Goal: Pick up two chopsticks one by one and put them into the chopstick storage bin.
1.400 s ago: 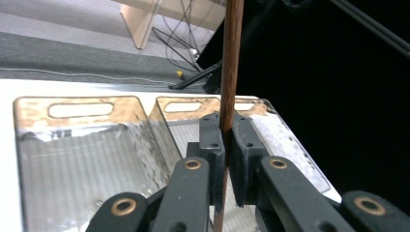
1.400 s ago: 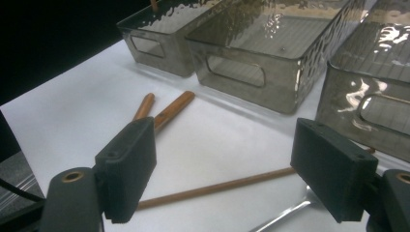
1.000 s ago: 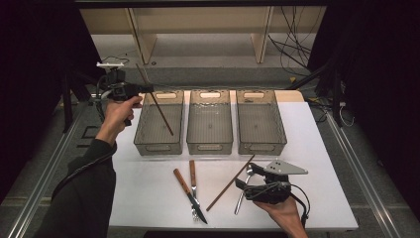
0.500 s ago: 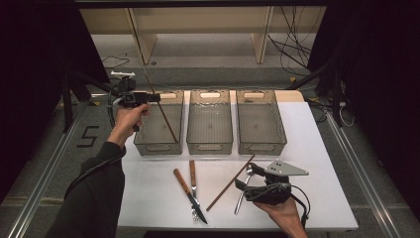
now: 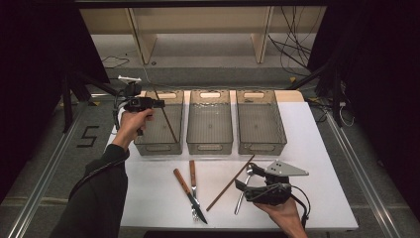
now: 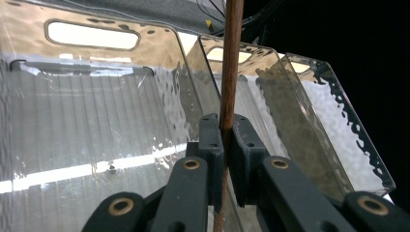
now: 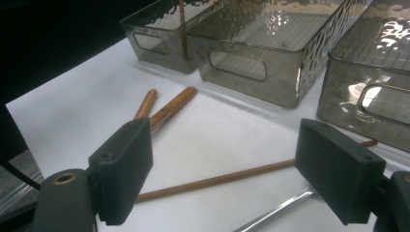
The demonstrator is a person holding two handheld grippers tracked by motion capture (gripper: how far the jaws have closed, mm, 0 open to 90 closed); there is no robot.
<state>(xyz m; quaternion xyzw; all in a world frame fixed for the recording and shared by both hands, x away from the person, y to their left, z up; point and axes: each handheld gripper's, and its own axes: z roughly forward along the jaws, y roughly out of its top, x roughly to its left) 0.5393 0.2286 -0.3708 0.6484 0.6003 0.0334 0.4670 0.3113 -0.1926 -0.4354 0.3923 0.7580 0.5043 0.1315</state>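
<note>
My left gripper [image 5: 159,104] hangs over the back left corner of the left bin [image 5: 148,147], shut on a brown chopstick [image 5: 168,124]. The stick slants down into that bin. In the left gripper view the two pads [image 6: 212,140] pinch the chopstick [image 6: 230,72] upright above the clear bin [image 6: 96,121]. My right gripper [image 5: 243,182] rests open near the table's front right, and its pads [image 7: 123,169] stand wide apart over a second chopstick [image 7: 217,180] that lies on the white table.
Three smoky clear bins stand in a row; the middle bin [image 5: 210,147] and the right bin [image 5: 261,147] hold nothing. A wood-handled knife [image 5: 182,184], a wood-handled fork [image 5: 192,174] and a metal utensil [image 5: 241,196] lie at the front of the table [image 5: 148,198].
My left hand has come down and slightly right toward the left bin, and the chopstick's lower end now reaches deeper into it. The right hand has stayed where it was.
</note>
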